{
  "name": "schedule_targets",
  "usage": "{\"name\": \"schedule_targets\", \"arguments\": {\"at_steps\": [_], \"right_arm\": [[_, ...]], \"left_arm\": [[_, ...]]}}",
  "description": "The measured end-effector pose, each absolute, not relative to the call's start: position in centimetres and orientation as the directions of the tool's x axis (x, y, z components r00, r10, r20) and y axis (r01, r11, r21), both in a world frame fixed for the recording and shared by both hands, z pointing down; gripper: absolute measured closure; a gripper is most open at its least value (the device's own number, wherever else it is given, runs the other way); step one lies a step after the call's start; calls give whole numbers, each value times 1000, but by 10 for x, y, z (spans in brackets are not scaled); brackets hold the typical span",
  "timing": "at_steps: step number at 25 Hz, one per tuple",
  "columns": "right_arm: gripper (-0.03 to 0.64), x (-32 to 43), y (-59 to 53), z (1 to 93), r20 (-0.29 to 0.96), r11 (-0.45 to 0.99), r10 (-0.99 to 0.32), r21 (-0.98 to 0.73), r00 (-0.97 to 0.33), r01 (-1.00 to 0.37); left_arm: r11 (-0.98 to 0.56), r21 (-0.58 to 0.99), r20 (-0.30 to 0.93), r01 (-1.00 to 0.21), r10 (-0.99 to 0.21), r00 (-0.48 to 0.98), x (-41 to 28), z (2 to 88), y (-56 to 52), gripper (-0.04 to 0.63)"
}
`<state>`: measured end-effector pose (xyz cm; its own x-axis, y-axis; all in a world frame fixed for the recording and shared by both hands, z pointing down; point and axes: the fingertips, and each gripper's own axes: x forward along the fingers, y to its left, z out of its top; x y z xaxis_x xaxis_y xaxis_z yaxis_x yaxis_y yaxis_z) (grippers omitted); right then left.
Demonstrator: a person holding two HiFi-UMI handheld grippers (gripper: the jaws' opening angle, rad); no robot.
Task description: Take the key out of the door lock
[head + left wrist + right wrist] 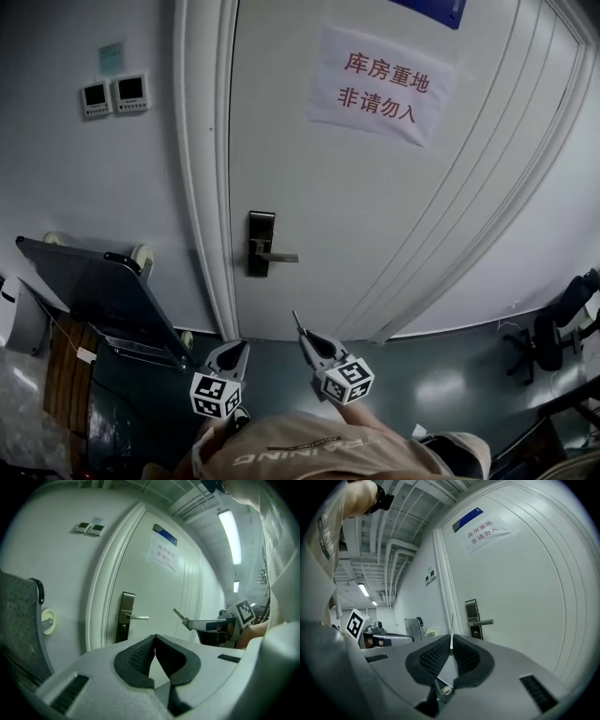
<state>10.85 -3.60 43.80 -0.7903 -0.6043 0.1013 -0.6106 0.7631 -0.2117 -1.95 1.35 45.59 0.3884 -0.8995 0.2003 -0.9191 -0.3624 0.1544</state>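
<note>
The door [375, 206] looked smooth to me, painted white with a dull sheen. Its lock plate [260, 244] was dark brushed metal, and the lever handle [279, 256] a brighter satin metal. At one o'clock from the plate hung a thin matt paper sign [380, 86]. At five o'clock the dark floor [431, 375] was glossy and mirrored the lights. The left gripper [154, 638] had a matt grey plastic shell, and its black pads [140, 656], finely ribbed like rubber, met at the tips. The right gripper [451, 641] had the same finish and pinched a thin bare-metal key [452, 630].
</note>
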Motion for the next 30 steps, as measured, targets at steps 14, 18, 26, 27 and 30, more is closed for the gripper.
{"name": "schedule_targets", "arguments": {"at_steps": [14,18,26,27,30], "right_arm": [[597,116,-23,462,173,743,-602,-236,-780,-626],[597,112,-18,462,158,752,-597,-231,-786,-618],[597,141,-7,471,163,732,-611,-254,-774,-632],[597,143,-4,473,162,730,-610,-263,-775,-630],[597,150,0,473,153,737,-606,-262,-781,-623]], "left_arm": [[-400,188,224,-897,-872,436,-5,476,21,586],[-394,171,241,-903,-872,426,-10,475,22,586],[-460,152,266,-875,-833,484,32,471,31,586],[-466,148,270,-872,-829,489,36,471,33,586],[-457,141,271,-878,-835,479,44,468,34,586]]}}
